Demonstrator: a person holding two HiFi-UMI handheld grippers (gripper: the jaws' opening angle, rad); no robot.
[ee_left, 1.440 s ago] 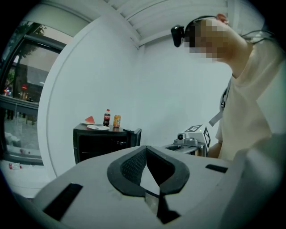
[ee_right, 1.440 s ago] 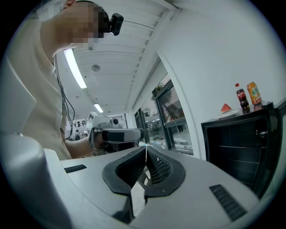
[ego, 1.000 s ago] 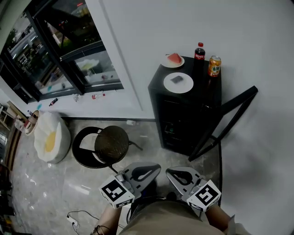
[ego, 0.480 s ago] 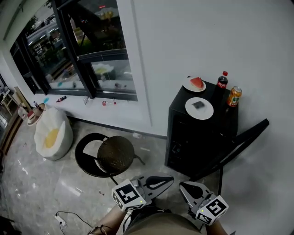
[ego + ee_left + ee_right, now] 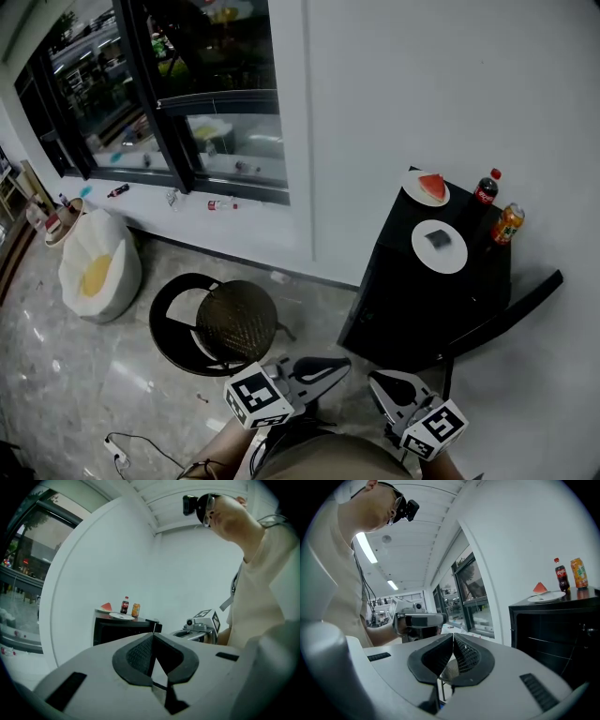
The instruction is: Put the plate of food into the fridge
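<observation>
No text is legible; lettering on the bottle [image 5: 485,190] seems too small.

Left tool [image 5: 343,363] and right tool [image 5: 374,381] are closed, empty.

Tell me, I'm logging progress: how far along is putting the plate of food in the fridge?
Done: the fridge door looks open. In hand: nothing; left gripper and right gripper are shut and empty, short of the fridge. Left: everything else; the watermelon plate and second plate sit on top.
</observation>
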